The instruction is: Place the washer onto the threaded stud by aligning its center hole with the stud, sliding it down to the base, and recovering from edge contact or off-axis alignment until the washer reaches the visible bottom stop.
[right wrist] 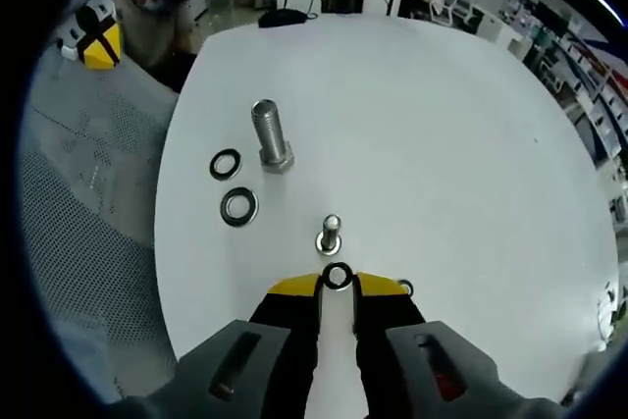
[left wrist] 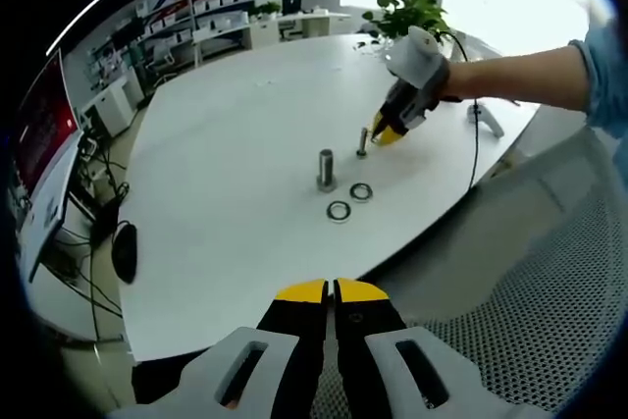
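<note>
In the right gripper view a small threaded stud [right wrist: 330, 234] stands upright on the white table [right wrist: 442, 144], just ahead of my right gripper [right wrist: 338, 284]. That gripper is shut on a small dark washer [right wrist: 338, 275], held a little short of the stud and near table level. In the left gripper view the same stud [left wrist: 362, 140] stands beside the tip of the right gripper [left wrist: 379, 133], which a hand holds. My left gripper [left wrist: 330, 291] hangs back off the table's near edge, its jaws together with nothing between them.
A larger upright bolt [right wrist: 271, 134] [left wrist: 326, 169] stands close to two loose, bigger washers [right wrist: 225, 164] [right wrist: 238, 206]. A small ring [right wrist: 405, 288] lies beside my right fingertip. A mesh chair [left wrist: 530, 282], a potted plant [left wrist: 412, 12] and a black mouse [left wrist: 125, 250] border the table.
</note>
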The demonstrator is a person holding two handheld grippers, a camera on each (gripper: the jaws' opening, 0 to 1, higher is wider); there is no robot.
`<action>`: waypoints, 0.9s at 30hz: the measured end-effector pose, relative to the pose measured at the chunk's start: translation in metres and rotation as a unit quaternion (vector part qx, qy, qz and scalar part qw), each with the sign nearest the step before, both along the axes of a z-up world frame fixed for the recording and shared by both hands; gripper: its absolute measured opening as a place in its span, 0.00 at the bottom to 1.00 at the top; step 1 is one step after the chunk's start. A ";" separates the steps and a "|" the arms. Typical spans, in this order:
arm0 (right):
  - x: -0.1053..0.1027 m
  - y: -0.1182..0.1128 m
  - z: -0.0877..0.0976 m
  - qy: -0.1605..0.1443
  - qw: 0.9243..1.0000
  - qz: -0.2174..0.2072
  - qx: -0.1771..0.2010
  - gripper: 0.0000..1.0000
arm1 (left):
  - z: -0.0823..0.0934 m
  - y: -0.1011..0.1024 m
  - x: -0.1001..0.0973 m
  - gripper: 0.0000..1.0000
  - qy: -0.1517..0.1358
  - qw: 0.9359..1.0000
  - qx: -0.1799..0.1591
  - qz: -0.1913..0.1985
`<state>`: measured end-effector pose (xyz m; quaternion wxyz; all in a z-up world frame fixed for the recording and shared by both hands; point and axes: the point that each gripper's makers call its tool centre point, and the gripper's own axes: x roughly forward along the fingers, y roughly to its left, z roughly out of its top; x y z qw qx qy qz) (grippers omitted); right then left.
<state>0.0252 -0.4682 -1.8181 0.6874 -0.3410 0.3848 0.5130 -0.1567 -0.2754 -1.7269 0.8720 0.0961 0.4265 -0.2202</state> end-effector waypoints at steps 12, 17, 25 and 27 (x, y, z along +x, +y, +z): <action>-0.002 0.012 0.034 -0.010 1.000 0.009 0.026 0.14 | 0.000 0.000 0.000 0.00 0.000 1.000 0.001 0.000; -0.004 0.019 0.040 -0.008 0.999 0.019 0.025 0.14 | 0.001 0.000 0.000 0.00 -0.002 1.000 0.000 0.001; -0.001 0.024 0.037 -0.001 1.000 0.031 0.004 0.14 | 0.001 0.000 0.000 0.00 -0.003 1.000 -0.001 0.001; 0.000 0.025 0.036 0.001 0.999 0.034 -0.001 0.14 | 0.001 0.000 0.001 0.00 -0.004 1.000 -0.002 0.002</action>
